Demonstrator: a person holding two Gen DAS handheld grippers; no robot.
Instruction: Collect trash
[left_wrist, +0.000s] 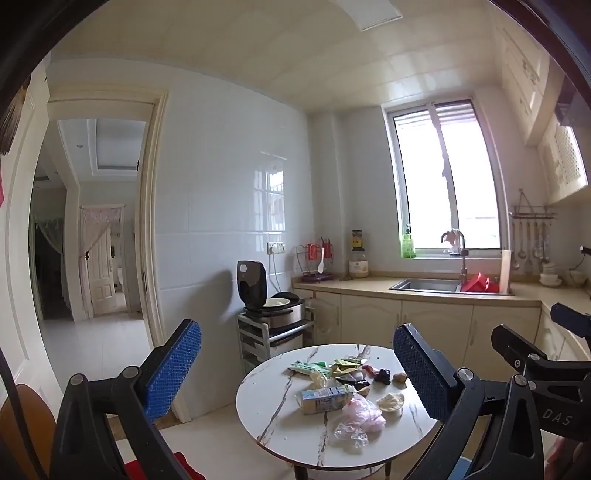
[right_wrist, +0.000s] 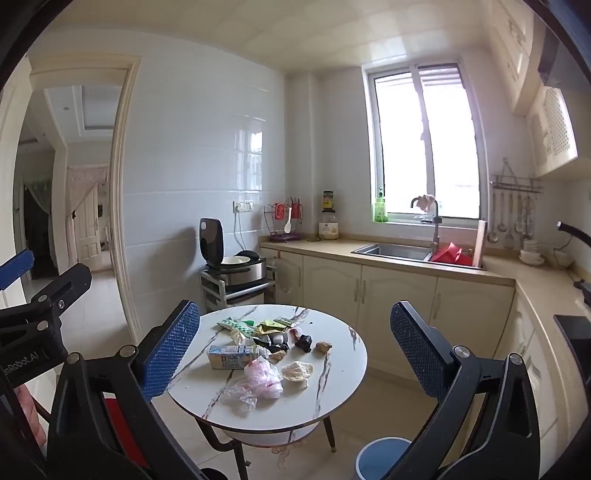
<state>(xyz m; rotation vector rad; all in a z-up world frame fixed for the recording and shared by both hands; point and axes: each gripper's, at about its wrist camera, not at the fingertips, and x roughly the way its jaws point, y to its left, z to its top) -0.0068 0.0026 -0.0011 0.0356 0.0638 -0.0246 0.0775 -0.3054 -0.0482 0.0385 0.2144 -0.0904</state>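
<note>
"DAS" on right tool (left_wrist: 554, 421), "Robot.AI" on left tool (right_wrist: 26, 363)

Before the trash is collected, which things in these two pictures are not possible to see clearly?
- Blue bin, right wrist view: cut by the bottom edge and the right gripper's arm; contents unseen. Absent from the left wrist view.
- Small dark scraps on the round table: too small to identify.
- Milk carton print: too small to read.
- Sink inside: hidden by its rim.
</note>
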